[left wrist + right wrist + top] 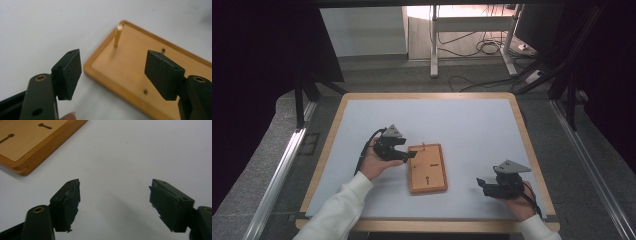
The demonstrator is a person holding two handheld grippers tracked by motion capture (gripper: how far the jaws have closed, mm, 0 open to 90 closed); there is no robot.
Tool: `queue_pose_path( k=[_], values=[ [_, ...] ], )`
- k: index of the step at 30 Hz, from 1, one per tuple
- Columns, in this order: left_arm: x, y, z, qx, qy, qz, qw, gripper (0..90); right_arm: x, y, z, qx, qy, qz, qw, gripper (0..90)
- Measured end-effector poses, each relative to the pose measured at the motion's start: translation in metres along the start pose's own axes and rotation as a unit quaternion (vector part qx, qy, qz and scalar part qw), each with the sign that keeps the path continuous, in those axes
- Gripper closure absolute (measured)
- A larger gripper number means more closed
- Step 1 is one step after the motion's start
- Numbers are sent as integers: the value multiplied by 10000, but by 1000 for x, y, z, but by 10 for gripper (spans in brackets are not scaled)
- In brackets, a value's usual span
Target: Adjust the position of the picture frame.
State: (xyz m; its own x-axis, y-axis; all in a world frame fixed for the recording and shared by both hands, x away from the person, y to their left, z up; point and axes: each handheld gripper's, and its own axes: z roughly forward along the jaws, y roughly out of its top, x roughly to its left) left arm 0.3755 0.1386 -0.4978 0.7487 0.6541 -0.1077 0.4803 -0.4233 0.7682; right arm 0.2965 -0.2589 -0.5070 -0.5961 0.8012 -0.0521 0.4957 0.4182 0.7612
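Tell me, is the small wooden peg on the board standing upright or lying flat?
Upright. The peg rises from the wooden board near its corner in the left gripper view, with no tongs touching it.

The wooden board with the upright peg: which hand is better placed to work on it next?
Left. Its tool is open at the wooden board, near the peg; the right tool sits apart.

High view looking forward and down over the table, both claw views close and low, all sharing the wooden board
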Motion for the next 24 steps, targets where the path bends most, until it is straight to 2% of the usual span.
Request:
queue_pose_path(
  k=[2, 7, 13, 16, 19, 24],
  values=[
    [0, -11, -5, 61, 14, -39, 10000, 297, 2, 1, 1, 28, 137, -11, 9999, 299],
    [2, -23, -13, 42, -27, -40, 10000, 294, 11, 4, 8, 123, 551, -112, 9983, 425],
    [-1, -26, -19, -71, -42, -20, 10000, 293, 21, 11, 15, 132, 861, -250, 9959, 720],
    [-3, -30, -21, -34, -94, -11, 9999, 286, 29, 14, 22, 300, 1057, -373, 9932, 833],
    [-4, -34, -23, 29, 6, 71, 10000, 286, 36, 17, 30, 415, 1163, -490, 9911, 899],
    [-7, -39, -27, -6, 70, 109, 9999, 285, 45, 24, 40, 412, 1279, -613, 9890, 900]
  ],
)
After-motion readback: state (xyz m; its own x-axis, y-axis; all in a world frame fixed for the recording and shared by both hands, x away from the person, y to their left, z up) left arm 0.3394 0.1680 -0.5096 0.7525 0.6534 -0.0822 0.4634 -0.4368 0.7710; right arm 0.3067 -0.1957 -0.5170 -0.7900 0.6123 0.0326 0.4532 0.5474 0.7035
